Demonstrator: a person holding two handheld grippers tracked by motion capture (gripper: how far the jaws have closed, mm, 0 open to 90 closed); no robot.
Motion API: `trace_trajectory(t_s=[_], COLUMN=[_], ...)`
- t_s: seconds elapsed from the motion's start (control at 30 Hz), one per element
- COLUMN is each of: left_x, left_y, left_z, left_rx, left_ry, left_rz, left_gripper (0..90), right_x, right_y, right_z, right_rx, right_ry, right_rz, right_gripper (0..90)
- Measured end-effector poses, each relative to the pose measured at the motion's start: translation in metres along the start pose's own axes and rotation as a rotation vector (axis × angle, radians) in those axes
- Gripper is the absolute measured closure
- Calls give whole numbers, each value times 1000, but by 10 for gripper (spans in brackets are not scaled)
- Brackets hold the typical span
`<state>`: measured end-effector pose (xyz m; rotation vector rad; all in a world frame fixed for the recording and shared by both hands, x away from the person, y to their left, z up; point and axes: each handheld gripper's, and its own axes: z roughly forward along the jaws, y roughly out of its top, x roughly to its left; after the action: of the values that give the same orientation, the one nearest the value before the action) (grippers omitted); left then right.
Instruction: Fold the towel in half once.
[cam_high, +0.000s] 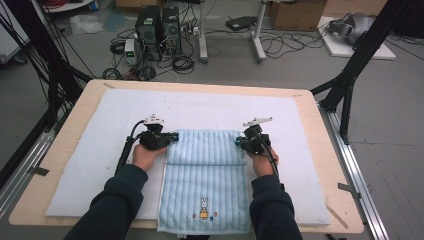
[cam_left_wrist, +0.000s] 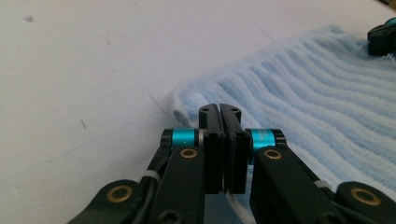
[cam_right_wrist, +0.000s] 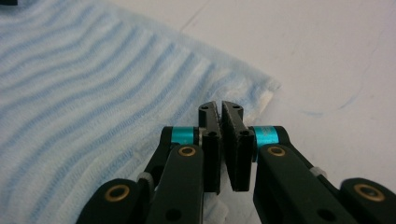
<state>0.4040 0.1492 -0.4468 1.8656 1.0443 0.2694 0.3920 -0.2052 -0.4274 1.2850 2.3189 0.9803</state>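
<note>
- Towel, pale blue ribbed terry with a rabbit print, is lying folded at the mat's 6 o'clock.
- White padded mat is covering the wooden table; nothing is blocking the towel.
- Left gripper, jaws pressed together, is pinching the fold's 9 o'clock corner.
- Right gripper is clamping the 3 o'clock corner likewise.

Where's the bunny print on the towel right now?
In the high view the bunny print sits on the near end of the blue towel, by the table's front edge, between the person's forearms.
</note>
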Motion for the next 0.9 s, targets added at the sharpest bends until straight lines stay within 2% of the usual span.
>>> trace_trajectory(t_s=[0.13,0.23,0.37,0.5,0.57,0.67,0.7,0.9], left_x=[-1,-7,-16,-23,-26,-31,-32,-42], left_y=[7,10,12,6,0,-13,-16,-33], left_z=[-15,-23,-36,-49,-54,-58,-59,-68], left_rx=[-86,-111,-150,-170,-169,-147,-130,-108], left_ry=[-34,-66,-104,-131,-147,-163,-173,-196], left_rz=[-1,12,44,51,48,65,66,84], left_gripper=[875,875,875,875,875,875,875,874], right_x=[0,4,13,20,22,25,26,28], right_y=[1,2,0,-12,-21,-38,-44,-69], right_z=[-13,-23,-42,-58,-64,-70,-70,-72], right_rx=[-63,-107,-160,-172,-177,-188,-186,-154], right_ry=[16,29,54,73,82,101,106,134], right_rz=[7,14,-9,-25,-26,-22,-18,2], right_gripper=[863,863,862,863,863,862,862,862])
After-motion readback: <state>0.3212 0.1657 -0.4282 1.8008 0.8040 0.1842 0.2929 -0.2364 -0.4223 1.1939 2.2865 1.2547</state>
